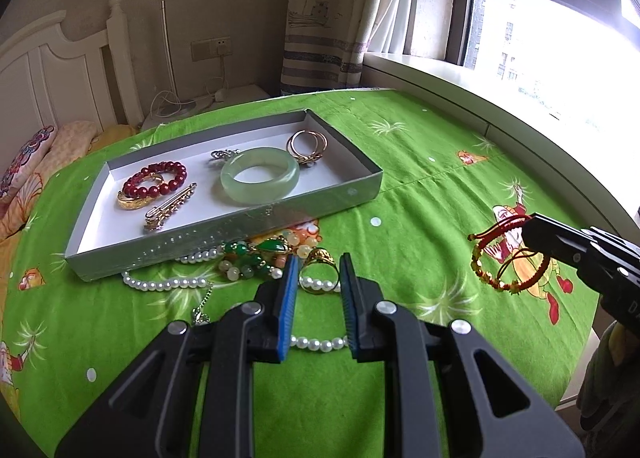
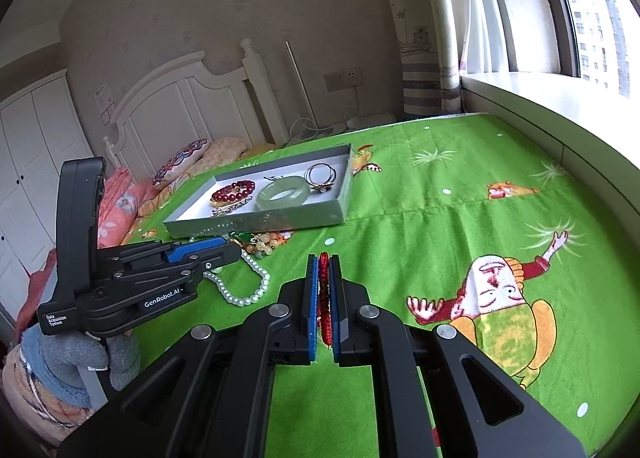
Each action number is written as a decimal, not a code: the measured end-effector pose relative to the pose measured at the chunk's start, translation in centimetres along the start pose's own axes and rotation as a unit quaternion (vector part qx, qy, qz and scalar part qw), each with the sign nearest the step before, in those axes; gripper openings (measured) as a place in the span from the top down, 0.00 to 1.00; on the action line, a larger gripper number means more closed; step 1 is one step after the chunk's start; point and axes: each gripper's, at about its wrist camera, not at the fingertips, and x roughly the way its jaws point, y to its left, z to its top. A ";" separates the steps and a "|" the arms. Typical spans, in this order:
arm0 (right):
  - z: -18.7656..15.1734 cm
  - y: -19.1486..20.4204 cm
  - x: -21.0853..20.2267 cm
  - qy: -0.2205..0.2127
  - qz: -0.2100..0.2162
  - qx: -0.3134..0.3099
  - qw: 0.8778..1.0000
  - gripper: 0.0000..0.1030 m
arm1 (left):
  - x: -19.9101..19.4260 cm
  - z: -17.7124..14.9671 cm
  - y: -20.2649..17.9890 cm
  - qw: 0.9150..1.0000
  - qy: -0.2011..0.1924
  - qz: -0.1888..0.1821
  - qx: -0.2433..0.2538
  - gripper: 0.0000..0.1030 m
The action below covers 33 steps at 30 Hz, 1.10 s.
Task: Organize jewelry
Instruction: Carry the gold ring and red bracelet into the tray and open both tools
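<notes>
My left gripper (image 1: 319,263) hovers low over the jewelry pile, its blue pads closed on an upright gold ring (image 1: 317,258). Under it lie a pearl necklace (image 1: 168,283) and green and pale beads with a green pendant (image 1: 256,256). To the right, my right gripper (image 1: 528,224) is shut on a red string bracelet (image 1: 508,260) with gold beads, hanging above the sheet. In the right wrist view the red cord (image 2: 323,290) is pinched between the right gripper's (image 2: 323,258) pads. The grey box (image 1: 224,236) holds a jade bangle (image 1: 260,176), red bead bracelet (image 1: 156,178), gold bangle, gold clip and gold hoops (image 1: 306,146).
Everything rests on a bed with a green cartoon sheet (image 1: 420,186). A white window ledge (image 1: 500,98) runs along the right side. Pillows (image 2: 188,162) and a white headboard (image 2: 180,98) lie behind the box. A hand in a grey glove (image 2: 80,354) holds the left gripper (image 2: 234,248).
</notes>
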 end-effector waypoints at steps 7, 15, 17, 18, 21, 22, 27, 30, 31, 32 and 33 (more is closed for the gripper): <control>1.5 2.9 1.4 -0.001 0.007 -0.029 1.000 0.94 | -0.6 0.2 2.7 1.000 -0.010 0.005 -0.021 0.80; 4.6 6.0 4.5 -0.005 0.023 -0.058 0.998 0.94 | -0.3 1.4 5.2 0.999 -0.018 0.017 -0.034 0.80; 5.5 6.6 5.7 -0.004 0.027 -0.062 0.998 0.94 | 0.0 1.8 5.9 0.999 -0.018 0.020 -0.038 0.80; 5.9 6.9 6.2 -0.003 0.030 -0.063 0.998 0.94 | 0.1 2.0 6.2 0.999 -0.017 0.021 -0.040 0.80; 7.1 7.4 7.8 0.000 0.038 -0.062 0.997 0.94 | 0.8 2.5 7.0 0.999 -0.012 0.022 -0.048 0.80; 7.4 7.5 8.3 0.000 0.038 -0.064 0.997 0.94 | 1.0 2.7 7.4 0.998 -0.011 0.022 -0.050 0.80; 9.4 7.2 10.8 0.005 0.042 -0.058 0.997 0.94 | 2.1 4.1 9.3 0.997 -0.002 0.007 -0.072 0.80; 10.4 6.7 12.8 0.014 0.036 -0.050 0.998 0.94 | 2.9 5.4 10.4 0.996 0.001 -0.002 -0.088 0.80; 10.8 6.5 13.6 0.017 0.033 -0.047 0.998 0.94 | 3.2 5.9 10.8 0.996 0.004 -0.006 -0.094 0.80; 11.1 6.4 14.3 0.020 0.029 -0.046 0.998 0.94 | 3.7 6.4 11.0 0.995 0.006 -0.008 -0.100 0.80; 11.5 6.3 15.1 0.021 0.021 -0.047 0.998 0.94 | 4.2 6.9 11.2 0.995 0.009 -0.006 -0.101 0.80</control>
